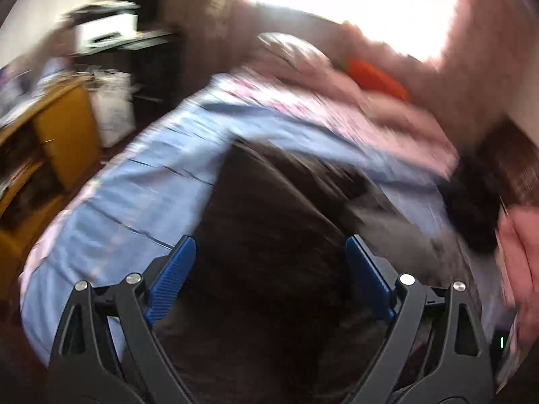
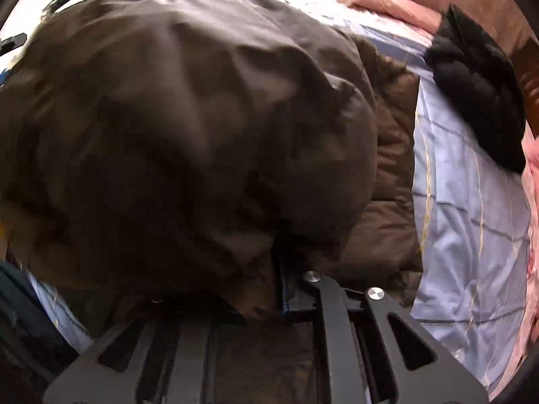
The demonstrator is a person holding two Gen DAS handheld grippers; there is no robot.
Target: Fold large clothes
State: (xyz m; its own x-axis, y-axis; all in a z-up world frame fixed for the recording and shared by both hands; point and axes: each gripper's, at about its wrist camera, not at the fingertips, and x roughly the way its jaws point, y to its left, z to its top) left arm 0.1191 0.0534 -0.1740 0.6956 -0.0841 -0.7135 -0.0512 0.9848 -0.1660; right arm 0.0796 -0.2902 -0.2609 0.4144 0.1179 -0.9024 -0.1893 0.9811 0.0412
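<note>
Left wrist view, heavy motion blur. Far left: yellow wooden desk (image 1: pixel 64 134), white printer (image 1: pixel 107 30) on a dark stand behind it, white bag (image 1: pixel 113 107) on the floor beside the desk. Light blue checked bedsheet (image 1: pixel 141 198) runs left to right across the bed. Left gripper (image 1: pixel 269 262) has its blue pads (image 1: pixel 171 276) spread wide apart, nothing between them, hovering above the brown puffer jacket (image 1: pixel 269 222) that lies on the sheet. Far right: pink quilt (image 1: pixel 380 107) bunched at the far edge, an orange item (image 1: pixel 377 77) on it, too blurred to name, bright window (image 1: pixel 353 3) beyond.

Right wrist view: jacket (image 2: pixel 188 128) fills the left and centre, a lifted flap bulging toward the camera, quilted body under it lying flat on the bedsheet (image 2: pixel 465 222). Right gripper (image 2: pixel 279 289) is clenched on a jacket edge; cloth bunches over the jaws so the pads are mostly hidden. A black garment (image 2: pixel 478 94) lies far right on the sheet, apart from the jacket, pink quilt (image 2: pixel 370 0) behind.

Judged step: folding one side of the jacket over its body. To do it well, carry the pinched edge low and level across, land it square on the quilted panel, and use the free left gripper to pin or catch the other corner so the puffy layers don't slide or balloon before release
</note>
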